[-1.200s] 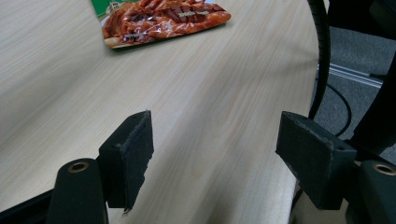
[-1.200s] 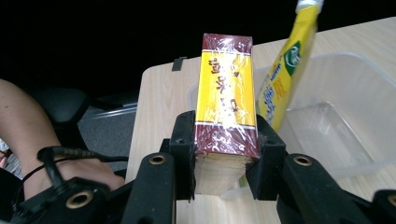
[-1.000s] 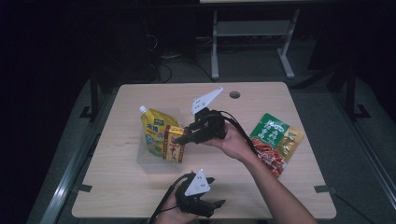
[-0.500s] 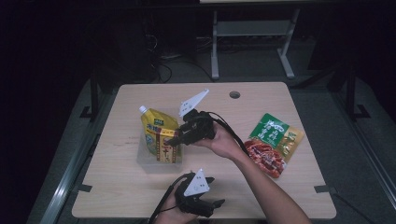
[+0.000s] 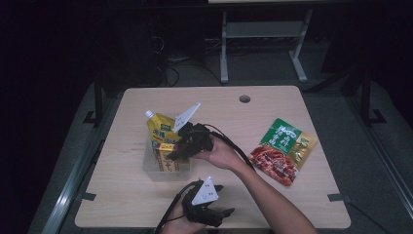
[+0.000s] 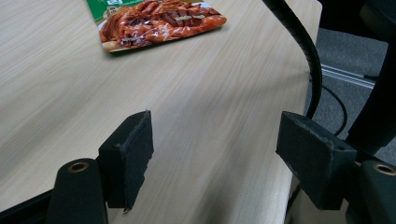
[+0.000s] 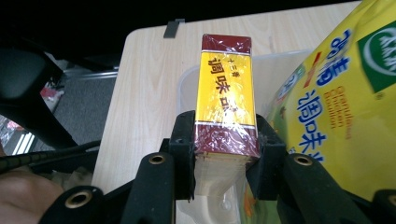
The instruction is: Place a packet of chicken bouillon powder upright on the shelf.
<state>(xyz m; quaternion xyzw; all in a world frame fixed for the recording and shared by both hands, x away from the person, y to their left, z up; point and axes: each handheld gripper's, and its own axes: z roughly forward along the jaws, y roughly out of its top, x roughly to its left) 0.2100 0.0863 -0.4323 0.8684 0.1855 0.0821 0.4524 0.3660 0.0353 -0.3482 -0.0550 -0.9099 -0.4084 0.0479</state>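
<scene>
The jaws of the right gripper (image 7: 225, 154) are clamped on a yellow-and-maroon box (image 7: 226, 100), one black pad pressed to each narrow side near its lower end, as the right gripper view shows. The box is wrapped in clear film and printed with dark characters down its yellow face. It is held over a clear plastic container (image 7: 275, 65), whose rim curves behind it, and just to its right a yellow pouch (image 7: 341, 107) with blue lettering stands in the same container, close beside the box. In the high view the right gripper (image 5: 181, 148) points toward the left side of the desk (image 5: 122, 190), with the box (image 5: 168, 158) at the container's near edge (image 5: 148, 165) and the yellow pouch (image 5: 160, 129) leaning behind it, its white cap at the top left. A cable runs back from the gripper along the person's forearm.

The jaws of the left gripper (image 6: 219, 163) stand wide apart with nothing between them, just bare desk (image 6: 210, 107) beneath. In the high view the left gripper (image 5: 207, 207) rests low at the near edge of the desk, well apart from the container. A green-and-red food packet (image 5: 282, 151) lies flat on the right part of the desk, away from both grippers; the left gripper view catches it (image 6: 159, 21) at the far end of the wood.
</scene>
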